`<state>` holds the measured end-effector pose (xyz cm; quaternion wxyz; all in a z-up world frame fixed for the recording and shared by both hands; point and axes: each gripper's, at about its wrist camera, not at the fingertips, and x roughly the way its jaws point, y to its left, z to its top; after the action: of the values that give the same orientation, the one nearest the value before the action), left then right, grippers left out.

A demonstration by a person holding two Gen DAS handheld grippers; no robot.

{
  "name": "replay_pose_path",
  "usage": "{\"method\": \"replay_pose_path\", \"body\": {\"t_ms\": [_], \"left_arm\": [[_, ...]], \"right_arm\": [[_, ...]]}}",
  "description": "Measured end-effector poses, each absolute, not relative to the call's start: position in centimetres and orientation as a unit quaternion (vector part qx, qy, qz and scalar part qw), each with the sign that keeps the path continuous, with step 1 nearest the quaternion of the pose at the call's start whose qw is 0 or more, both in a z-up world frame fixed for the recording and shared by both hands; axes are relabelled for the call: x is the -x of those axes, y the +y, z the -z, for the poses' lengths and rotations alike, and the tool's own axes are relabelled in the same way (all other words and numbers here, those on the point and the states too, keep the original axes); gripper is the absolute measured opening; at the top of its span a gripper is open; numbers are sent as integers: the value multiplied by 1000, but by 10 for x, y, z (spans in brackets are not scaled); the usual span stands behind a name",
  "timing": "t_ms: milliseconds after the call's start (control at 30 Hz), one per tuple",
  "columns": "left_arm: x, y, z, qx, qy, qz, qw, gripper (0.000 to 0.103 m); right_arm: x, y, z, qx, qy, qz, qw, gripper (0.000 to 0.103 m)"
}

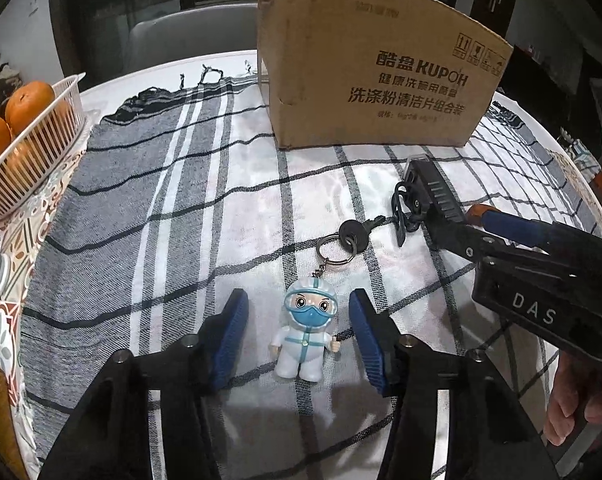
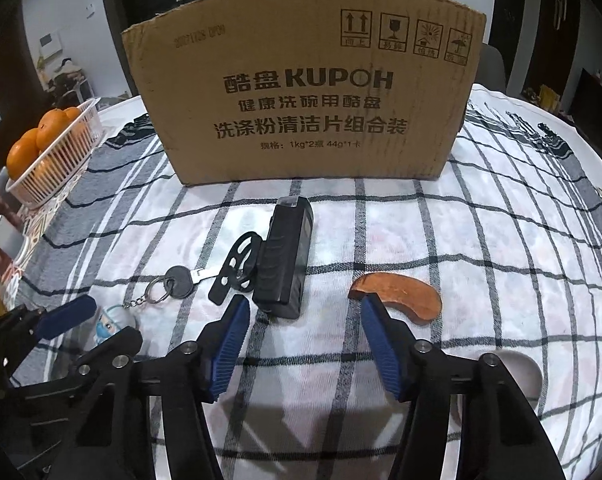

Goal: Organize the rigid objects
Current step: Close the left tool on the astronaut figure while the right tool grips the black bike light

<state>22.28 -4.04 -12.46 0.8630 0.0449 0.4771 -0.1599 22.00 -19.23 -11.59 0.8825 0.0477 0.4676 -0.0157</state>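
A small white-and-blue figurine keychain lies on the checked cloth between the blue pads of my left gripper. The pads stand clear of it on both sides, so the gripper is open. Its chain runs to a ring and a black-headed key. My right gripper is open and low over the cloth with nothing between its fingers. Just beyond its left fingertip lies a black oblong device with a strap. A curved brown wooden piece lies past its right fingertip.
A tall cardboard box stands behind the objects. A white basket of oranges sits at the table's left edge. A white rounded object lies at the near right. A hand holds the right gripper.
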Motion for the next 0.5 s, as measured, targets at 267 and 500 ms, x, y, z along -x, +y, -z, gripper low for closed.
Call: {"method": "replay_pose_path", "body": {"t_ms": [267, 500], "left_arm": [[-223, -39, 126, -39, 474, 157, 865, 40], [-221, -40, 125, -32, 475, 164, 864, 27]], "right_arm": [[-229, -188, 120, -43, 472, 14, 880, 49], [-228, -187, 126, -60, 481, -3, 874, 25]]}}
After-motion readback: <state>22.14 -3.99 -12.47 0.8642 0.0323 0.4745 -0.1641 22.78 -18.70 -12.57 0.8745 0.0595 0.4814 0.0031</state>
